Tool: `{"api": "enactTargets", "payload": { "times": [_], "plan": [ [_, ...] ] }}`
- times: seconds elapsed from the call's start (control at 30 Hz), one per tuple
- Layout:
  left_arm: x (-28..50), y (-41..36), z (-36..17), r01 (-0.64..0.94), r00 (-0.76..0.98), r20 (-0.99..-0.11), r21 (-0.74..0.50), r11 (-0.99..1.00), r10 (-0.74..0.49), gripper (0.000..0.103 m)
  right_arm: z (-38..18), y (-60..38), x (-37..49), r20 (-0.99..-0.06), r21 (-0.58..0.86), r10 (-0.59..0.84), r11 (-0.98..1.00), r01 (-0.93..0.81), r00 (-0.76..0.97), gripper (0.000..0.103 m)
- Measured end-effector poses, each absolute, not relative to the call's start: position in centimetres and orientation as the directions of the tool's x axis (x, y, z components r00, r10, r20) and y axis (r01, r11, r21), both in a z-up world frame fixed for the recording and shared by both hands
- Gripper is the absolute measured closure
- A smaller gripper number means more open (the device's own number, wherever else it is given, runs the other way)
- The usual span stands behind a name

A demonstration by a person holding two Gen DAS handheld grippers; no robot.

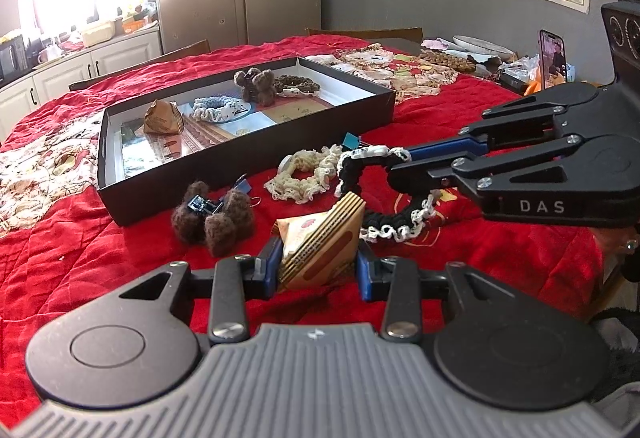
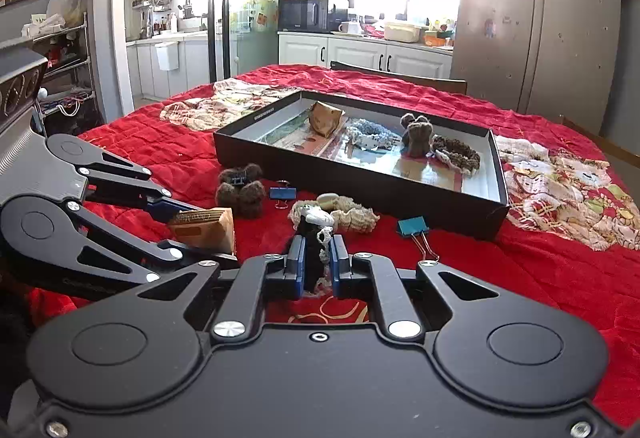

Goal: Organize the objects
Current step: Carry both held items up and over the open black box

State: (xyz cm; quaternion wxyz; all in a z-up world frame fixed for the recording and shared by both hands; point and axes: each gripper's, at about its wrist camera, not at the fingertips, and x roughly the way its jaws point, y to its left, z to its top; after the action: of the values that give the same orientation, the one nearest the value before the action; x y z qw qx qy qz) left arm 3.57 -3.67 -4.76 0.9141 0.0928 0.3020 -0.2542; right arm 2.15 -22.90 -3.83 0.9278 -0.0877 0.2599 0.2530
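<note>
Left wrist view: the left gripper (image 1: 318, 270) is clamped on a tan paper packet (image 1: 320, 242), one blue pad on each side of it. The packet is wedge-shaped, its striped edge running up and to the right toward a raised corner; the print on it is too small to read. Coming in from the right, the right gripper (image 1: 394, 158) is closed on a black scrunchie with white trim (image 1: 384, 194), whose loop hangs from the fingertips down to the red quilt (image 1: 100, 258). "DAS" is printed in white on that gripper's body. Just beyond the packet lie a brown fuzzy hair clip (image 1: 212, 214) and a cream scrunchie (image 1: 304, 170). Behind them is a shallow black box (image 1: 248, 174), long axis running from near left to far right, holding another tan packet (image 1: 163, 118), a blue scrunchie (image 1: 216, 108), a second brown fuzzy clip (image 1: 256, 84) and a brown scrunchie (image 1: 298, 84).

Right wrist view: the right gripper (image 2: 318, 262) has its pads nearly together, pinching the black scrunchie (image 2: 314, 258), which stands upright between them. At left, the left gripper (image 2: 200, 228) holds the tan packet (image 2: 206, 230); cursive writing on its top edge is not legible. Two blue binder clips (image 2: 283, 193) (image 2: 413, 226) lie on the quilt (image 2: 540, 278) before the box (image 2: 360, 190).
</note>
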Motion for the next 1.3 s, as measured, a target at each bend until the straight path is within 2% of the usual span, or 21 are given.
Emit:
{"api": "enactTargets", "payload": {
  "times": [1.3],
  "plan": [
    [4.1,-2.2,-2.2,0.471,0.746,-0.54,0.014,0.882,-0.389,0.062,-0.5,-24.2,1.8,-0.443,-0.056,0.414,0.872,-0.486,0.795,0.091]
  ]
}}
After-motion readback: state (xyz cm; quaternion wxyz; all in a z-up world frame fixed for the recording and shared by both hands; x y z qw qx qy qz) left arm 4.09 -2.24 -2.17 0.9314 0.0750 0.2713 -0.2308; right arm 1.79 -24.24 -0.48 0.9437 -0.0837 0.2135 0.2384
